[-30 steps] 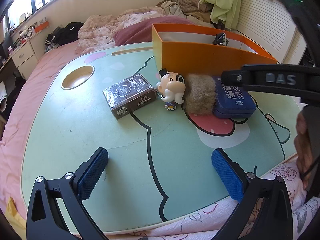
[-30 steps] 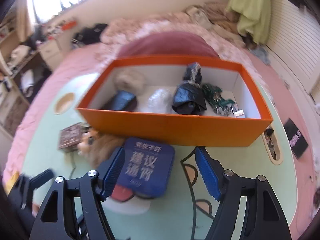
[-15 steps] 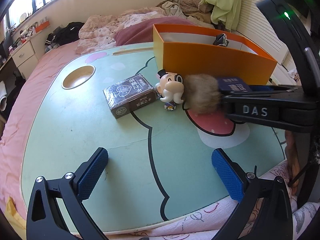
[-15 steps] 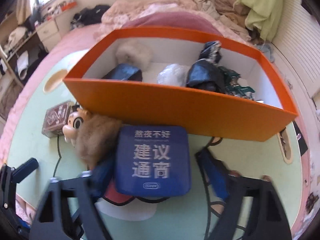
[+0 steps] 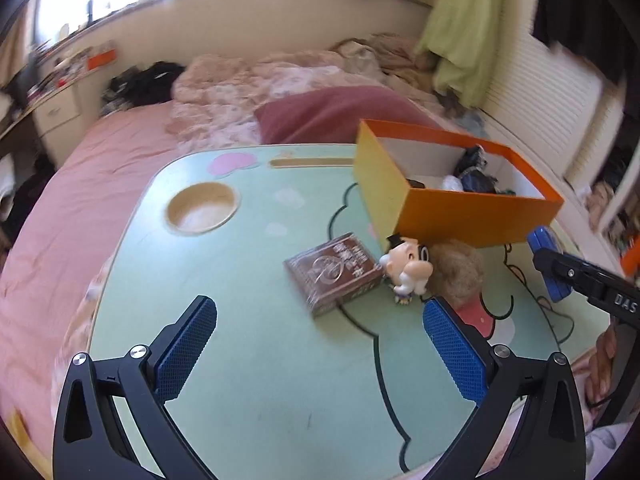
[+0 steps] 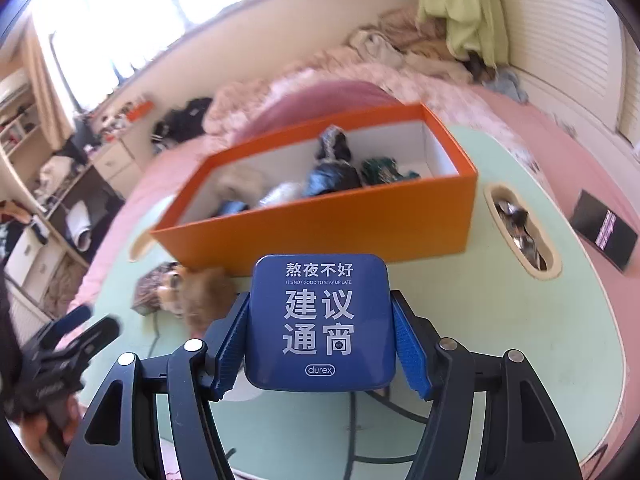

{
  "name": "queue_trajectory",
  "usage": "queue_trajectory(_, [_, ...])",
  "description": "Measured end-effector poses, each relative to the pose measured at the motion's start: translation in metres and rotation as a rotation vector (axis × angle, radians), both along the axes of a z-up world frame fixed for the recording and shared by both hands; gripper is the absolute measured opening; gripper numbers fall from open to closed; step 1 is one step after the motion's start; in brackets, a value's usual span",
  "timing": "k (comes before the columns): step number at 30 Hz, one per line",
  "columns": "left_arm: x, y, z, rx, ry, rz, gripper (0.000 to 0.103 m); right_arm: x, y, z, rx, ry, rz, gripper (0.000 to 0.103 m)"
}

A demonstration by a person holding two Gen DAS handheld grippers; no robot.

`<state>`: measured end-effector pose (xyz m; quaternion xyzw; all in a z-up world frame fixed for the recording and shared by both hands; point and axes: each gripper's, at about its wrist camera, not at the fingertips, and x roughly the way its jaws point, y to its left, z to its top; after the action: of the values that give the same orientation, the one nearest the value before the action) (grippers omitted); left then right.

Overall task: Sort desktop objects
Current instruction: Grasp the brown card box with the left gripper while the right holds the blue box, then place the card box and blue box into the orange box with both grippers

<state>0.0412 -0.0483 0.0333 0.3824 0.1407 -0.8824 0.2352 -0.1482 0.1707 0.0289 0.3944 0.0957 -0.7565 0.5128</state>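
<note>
The right tool [image 6: 320,340] had just closed on the blue tin [image 6: 320,320], lifting it off the bench [image 6: 500,300]. The orange box [image 6: 340,216] sat at twelve o'clock. The left tool [image 5: 320,348] gaped empty.

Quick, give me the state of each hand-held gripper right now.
Left hand-held gripper: open, nothing between its fingers.
Right hand-held gripper: closed on the blue tin, lifted off the table.

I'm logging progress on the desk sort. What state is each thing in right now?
Blue tin: clamped in the right gripper, lifted off the table.
Left gripper: open, empty.
Orange box: open-topped, several items inside.
Brown card box: flat on the table, unsorted.
Cartoon figurine: upright beside the card box.
Furry ball: on the table by the orange box.
</note>
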Motion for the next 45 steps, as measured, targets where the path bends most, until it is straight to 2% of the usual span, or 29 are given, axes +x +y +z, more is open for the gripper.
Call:
queue_trajectory(5, [-0.039,-0.005,-0.006,-0.175,-0.149,-0.248,0.103,0.005,-0.001,-0.001,0.010,-0.004,0.018,0.065])
queue_trajectory(7, [-0.048,-0.010,-0.010,-0.160,-0.192,-0.311,0.102,0.004,-0.001,-0.002,0.008,-0.015,0.020,0.066])
queue_trajectory(8, [-0.052,-0.013,-0.012,-0.146,-0.201,-0.329,0.097,0.002,-0.002,-0.004,0.011,-0.017,0.021,0.066])
queue_trajectory(9, [-0.055,-0.015,-0.014,-0.137,-0.203,-0.338,0.082,0.002,-0.001,-0.005,0.012,-0.017,0.024,0.066])
queue_trajectory(10, [-0.058,-0.016,-0.018,-0.127,-0.211,-0.341,0.073,0.002,0.002,-0.006,0.012,-0.016,0.026,0.065])
queue_trajectory(11, [-0.062,-0.017,-0.023,-0.116,-0.229,-0.333,0.057,0.003,0.002,-0.005,0.012,-0.014,0.025,0.066])
queue_trajectory(12, [-0.059,-0.017,-0.022,-0.103,-0.204,-0.331,0.047,0.002,0.003,-0.005,0.008,-0.013,0.024,0.066])
queue_trajectory(13, [-0.056,-0.016,-0.023,-0.074,-0.191,-0.338,0.042,0.001,0.003,-0.005,0.004,-0.014,0.023,0.066])
queue_trajectory(20, [-0.012,0.015,-0.021,0.020,-0.111,-0.350,0.042,-0.003,0.014,0.006,-0.064,-0.029,0.001,0.065])
queue_trajectory(23, [0.002,0.028,0.007,-0.016,-0.046,-0.325,0.042,-0.008,0.022,0.022,-0.136,-0.067,0.022,0.066])
queue_trajectory(26, [-0.002,0.031,0.052,-0.018,0.064,-0.335,0.042,-0.018,0.018,0.045,-0.166,-0.091,0.006,0.066])
queue_trajectory(29, [-0.035,0.028,0.092,-0.025,0.127,-0.313,0.042,-0.033,-0.003,0.064,-0.158,-0.070,-0.020,0.066])
queue_trajectory(31, [-0.059,0.024,0.103,-0.036,0.152,-0.281,0.044,-0.045,-0.028,0.069,-0.102,-0.059,-0.022,0.066])
queue_trajectory(33, [-0.090,0.016,0.101,-0.020,0.149,-0.228,0.082,-0.057,-0.054,0.066,-0.031,-0.039,-0.060,0.066])
queue_trajectory(35, [-0.106,0.009,0.092,-0.035,0.137,-0.163,0.083,-0.063,-0.061,0.064,-0.002,-0.003,-0.100,0.066])
queue_trajectory(37, [-0.107,0.008,0.083,-0.036,0.124,-0.141,0.083,-0.065,-0.056,0.060,0.000,0.006,-0.118,0.066])
queue_trajectory(41, [-0.075,0.022,0.064,-0.011,0.124,-0.182,0.083,-0.056,-0.022,0.048,-0.050,-0.028,-0.092,0.079])
queue_trajectory(45, [-0.047,0.043,0.041,-0.006,0.062,-0.152,0.083,-0.030,0.000,0.023,0.028,-0.033,-0.038,0.080])
